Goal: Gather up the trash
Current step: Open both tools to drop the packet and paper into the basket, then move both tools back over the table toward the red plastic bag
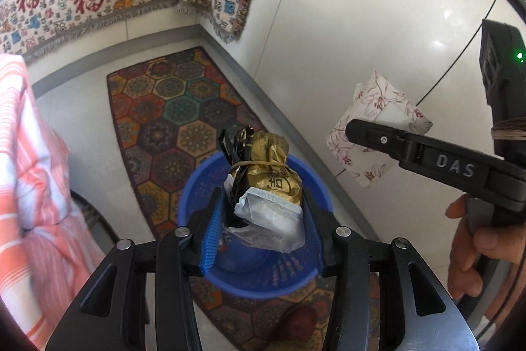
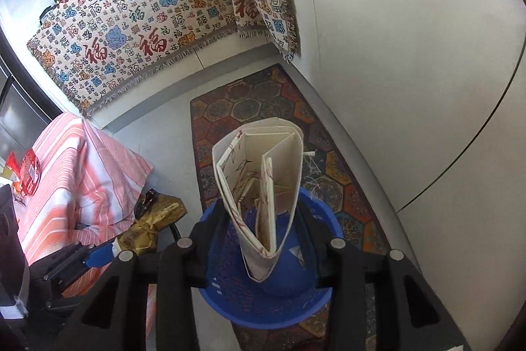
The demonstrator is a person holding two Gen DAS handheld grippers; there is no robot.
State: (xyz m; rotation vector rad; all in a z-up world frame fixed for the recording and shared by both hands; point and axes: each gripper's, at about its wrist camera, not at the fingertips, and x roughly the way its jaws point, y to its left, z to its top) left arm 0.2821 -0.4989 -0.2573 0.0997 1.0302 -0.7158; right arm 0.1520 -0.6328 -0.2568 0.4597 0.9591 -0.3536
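Note:
My left gripper [image 1: 263,196] is shut on a bundle of trash [image 1: 273,183]: a gold and black wrapper tied with a rubber band, plus white plastic. It hangs above a blue mesh basket [image 1: 263,287] on the floor. Over the same basket [image 2: 263,314], my right gripper [image 2: 261,213] is shut on a folded floral paper box [image 2: 282,153], open end up. In the left wrist view the right gripper [image 1: 361,134] holds that floral box [image 1: 371,120] off to the right. The right wrist view shows the left gripper [image 2: 108,252] with the gold wrapper [image 2: 154,216] at lower left.
The basket stands on a hexagon-patterned rug [image 1: 171,107]. A fringed throw with red characters [image 2: 131,28] hangs behind. Striped orange-white cloth [image 2: 75,173] covers furniture on the left, with a red packet [image 2: 28,173] on it. A white wall [image 2: 411,87] rises on the right. A hand [image 1: 476,245] grips the right handle.

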